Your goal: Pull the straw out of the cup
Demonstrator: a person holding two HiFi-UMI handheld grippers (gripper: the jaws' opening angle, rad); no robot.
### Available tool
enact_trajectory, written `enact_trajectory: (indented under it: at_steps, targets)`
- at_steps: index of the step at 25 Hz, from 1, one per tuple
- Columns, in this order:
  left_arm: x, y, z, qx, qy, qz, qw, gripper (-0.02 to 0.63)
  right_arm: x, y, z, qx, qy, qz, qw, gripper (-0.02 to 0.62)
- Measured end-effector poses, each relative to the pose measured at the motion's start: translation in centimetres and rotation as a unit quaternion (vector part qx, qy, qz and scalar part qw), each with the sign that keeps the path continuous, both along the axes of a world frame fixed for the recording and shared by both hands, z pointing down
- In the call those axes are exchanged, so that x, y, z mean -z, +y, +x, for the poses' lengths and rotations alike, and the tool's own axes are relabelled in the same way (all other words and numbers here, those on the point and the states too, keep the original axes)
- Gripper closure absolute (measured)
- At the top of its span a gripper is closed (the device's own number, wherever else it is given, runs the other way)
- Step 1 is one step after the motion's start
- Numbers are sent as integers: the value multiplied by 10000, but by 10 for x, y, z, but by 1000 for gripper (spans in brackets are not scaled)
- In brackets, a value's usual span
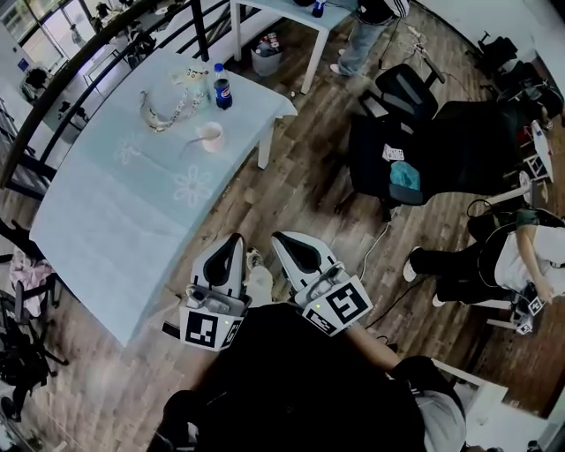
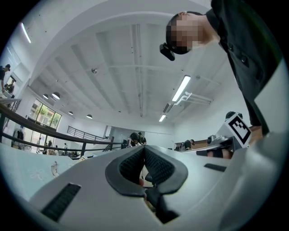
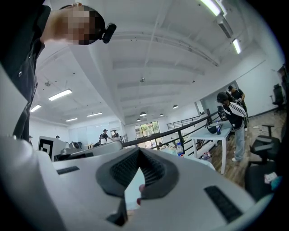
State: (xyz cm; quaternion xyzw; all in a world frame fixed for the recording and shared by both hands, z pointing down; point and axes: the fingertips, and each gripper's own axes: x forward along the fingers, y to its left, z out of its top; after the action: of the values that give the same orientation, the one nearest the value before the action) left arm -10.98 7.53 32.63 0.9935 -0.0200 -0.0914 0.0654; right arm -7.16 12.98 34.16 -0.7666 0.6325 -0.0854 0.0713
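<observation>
A small white cup stands on the light blue tablecloth toward the table's far end, with a thin straw leaning out to its left. Both grippers are held close to my body, well short of the cup and off the table's near corner. My left gripper is shut with its dark pads pressed together and nothing between them. My right gripper is beside it, also shut at the tips and holding nothing. Neither gripper view shows the cup.
A cola bottle and a clear glass dish stand beyond the cup. A white table with a bin lies further off. Black chairs and a seated person are on the right; a railing runs along the left.
</observation>
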Motion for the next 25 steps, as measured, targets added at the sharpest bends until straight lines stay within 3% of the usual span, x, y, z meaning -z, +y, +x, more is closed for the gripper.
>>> enact_trajectory:
  at_steps: [14,25]
  targets:
    - [-3,-67,78,-72,101,30,9999,592,6,-76,73,139,194,63,9997,586]
    - [-13,-94,99,-81,-117,-115,9998,592,0,-112,91,338,98,-4,9994,586]
